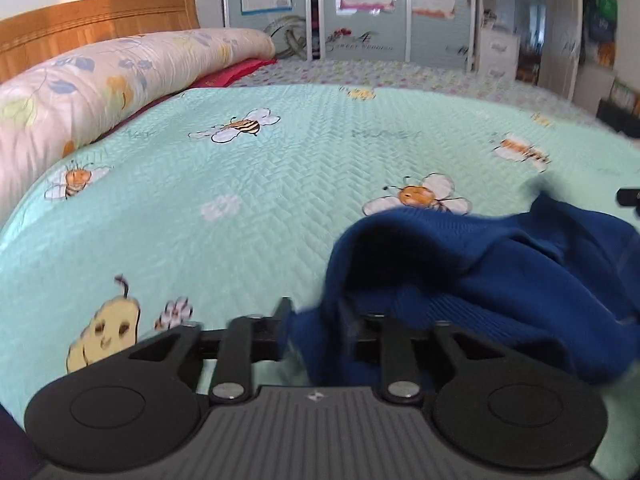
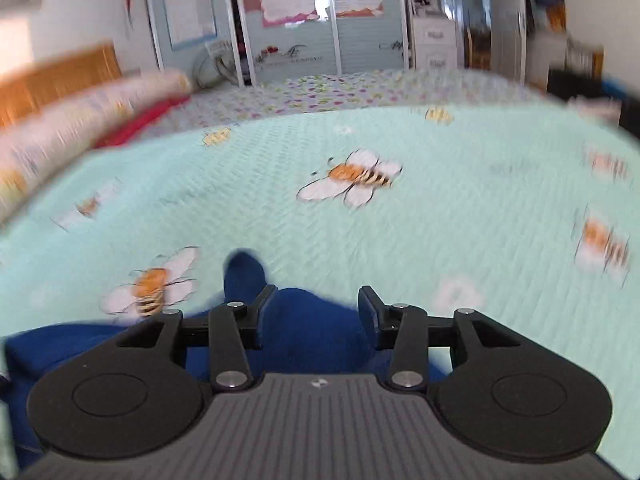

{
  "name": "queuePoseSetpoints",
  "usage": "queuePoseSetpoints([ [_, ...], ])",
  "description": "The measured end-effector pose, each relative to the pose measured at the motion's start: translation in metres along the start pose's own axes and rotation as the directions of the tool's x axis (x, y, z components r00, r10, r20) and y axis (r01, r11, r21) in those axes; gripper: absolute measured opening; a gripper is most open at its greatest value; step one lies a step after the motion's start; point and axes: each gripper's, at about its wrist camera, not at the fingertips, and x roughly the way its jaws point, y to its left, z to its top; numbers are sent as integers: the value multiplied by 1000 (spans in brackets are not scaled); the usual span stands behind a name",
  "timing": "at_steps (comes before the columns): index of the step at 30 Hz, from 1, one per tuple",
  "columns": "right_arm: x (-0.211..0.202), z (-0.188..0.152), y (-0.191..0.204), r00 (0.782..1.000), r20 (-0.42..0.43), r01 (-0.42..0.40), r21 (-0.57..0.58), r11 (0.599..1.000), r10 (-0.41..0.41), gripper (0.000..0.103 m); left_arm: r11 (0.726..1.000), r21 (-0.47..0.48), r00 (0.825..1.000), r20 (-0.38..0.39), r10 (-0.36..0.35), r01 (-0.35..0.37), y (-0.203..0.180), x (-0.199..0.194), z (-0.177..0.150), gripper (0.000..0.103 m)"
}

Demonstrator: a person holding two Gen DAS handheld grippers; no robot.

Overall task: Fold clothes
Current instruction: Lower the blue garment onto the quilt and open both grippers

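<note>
A dark blue knit garment [image 1: 500,272] lies bunched on the mint bedspread [image 1: 280,200] with bee prints, at the right of the left wrist view. My left gripper [image 1: 320,316] hovers low over its near edge. Its jaws stand apart, with a fold of the blue cloth loose between them that drapes over the right finger. In the right wrist view the same garment [image 2: 312,328] spreads under and to the left of my right gripper [image 2: 316,300]. Those jaws stand well apart, with blue cloth below the gap and nothing pinched. That view is blurred.
A rolled floral quilt [image 1: 100,92] lies along the left side against a wooden headboard [image 1: 96,20], with a red cloth [image 1: 236,74] beneath it. Pale sliding wardrobe doors [image 1: 360,20] stand beyond the bed's far edge. Open bedspread [image 2: 440,220] stretches ahead and to the right.
</note>
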Motion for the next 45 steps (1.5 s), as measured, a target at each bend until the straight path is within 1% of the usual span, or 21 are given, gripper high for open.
queuePoseSetpoints([
  [4,-44,-38,10,983,41,-182,20,983,181,46,994,32,990,88,-110,107,-15,-44,-16,41],
  [8,-19,-66,42,964,-98,-255,-88,963,246,46,945,187,958,55,-282,268,-63,-40,-31,49],
  [10,7,-73,40,963,-169,-226,-75,971,211,43,929,211,951,-10,-308,303,-80,-25,-39,49],
  [11,18,-70,35,966,-177,-202,-70,977,187,33,921,223,947,-47,-317,319,-87,-16,-43,49],
  [14,33,-32,-3,999,-46,0,-53,999,-2,23,933,230,961,-84,-264,276,-87,-1,-54,51],
  [16,32,-3,-36,991,5,136,13,991,-137,23,941,185,959,-85,-271,282,-77,-2,-56,51],
  [17,23,7,-48,987,22,156,42,987,-157,26,945,176,961,-79,-266,276,-75,-5,-55,50],
  [18,11,13,-54,987,52,152,59,987,-155,29,948,167,962,-73,-261,270,-73,-8,-54,50],
  [20,-14,10,-55,989,93,107,56,993,-112,55,947,154,959,-63,-275,282,-71,-14,-54,50],
  [22,-31,-11,-45,995,85,48,29,998,-50,72,940,158,954,-59,-296,301,-76,-16,-54,50],
  [23,-32,-24,-39,998,64,25,15,1000,-26,73,937,166,952,-57,-302,307,-79,-17,-54,50],
  [26,-24,-54,-23,1000,12,25,-29,999,-25,73,931,187,949,-73,-306,314,-87,-15,-55,50],
  [30,-14,-70,-7,976,31,218,-113,969,-216,73,931,194,951,-70,-300,308,-87,-18,-50,51],
  [31,-13,-71,-9,975,25,223,-121,967,-222,71,934,189,953,-71,-295,303,-87,-19,-51,53],
  [33,-11,-71,-15,978,11,206,-123,971,-206,52,942,170,956,-85,-279,290,-83,-16,-54,55],
  [34,-12,-67,-18,981,6,191,-119,974,-192,37,944,159,957,-92,-276,288,-81,-14,-54,55],
  [37,-8,-36,-33,984,32,178,-67,982,-176,6,943,155,955,-88,-283,294,-82,-15,-54,55],
  [39,-9,-2,-49,962,135,243,-13,970,-239,6,939,166,953,-87,-290,301,-84,-16,-54,55],
  [42,-18,41,-71,894,247,358,111,927,-374,16,938,167,953,-87,-292,302,-86,-17,-55,55],
  [43,-21,46,-74,893,237,359,133,924,-382,17,939,161,952,-86,-292,303,-84,-17,-55,55],
  [45,-28,42,-75,925,207,290,158,944,-319,33,941,149,952,-85,-295,305,-82,-17,-55,55],
])
